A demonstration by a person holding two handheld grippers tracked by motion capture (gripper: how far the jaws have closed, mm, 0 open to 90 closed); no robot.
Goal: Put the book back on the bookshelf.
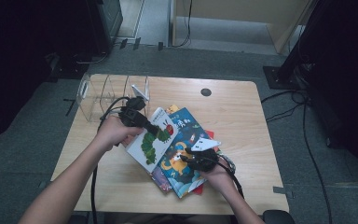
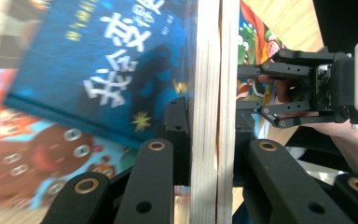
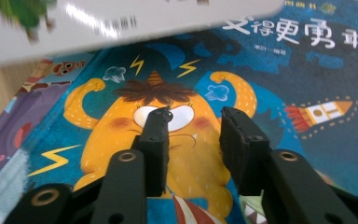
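Two grippers are at work over a fanned stack of picture books. Nearest me, my right gripper (image 1: 193, 156) hangs over the blue book (image 1: 182, 154) with the orange monster on its cover; in the right gripper view its pads (image 3: 235, 140) stand apart with nothing between them, so it is released and only hovering. Just beyond, my left gripper (image 1: 156, 132) is clenched on the edge of the white caterpillar book (image 1: 151, 137), and the left gripper view shows the jaws pinching its pale page block (image 2: 213, 93) from both sides. That book sits tilted on top of the stack, near the middle of the tabletop (image 1: 233, 112). I judge the step in hand is lifting it clear, so I would keep the pinch firm, raise it evenly, and leave the right gripper ready to steady the blue cover if it drags. Farthest off, a clear acrylic rack (image 1: 107, 93) stands at the tabletop's back left corner.
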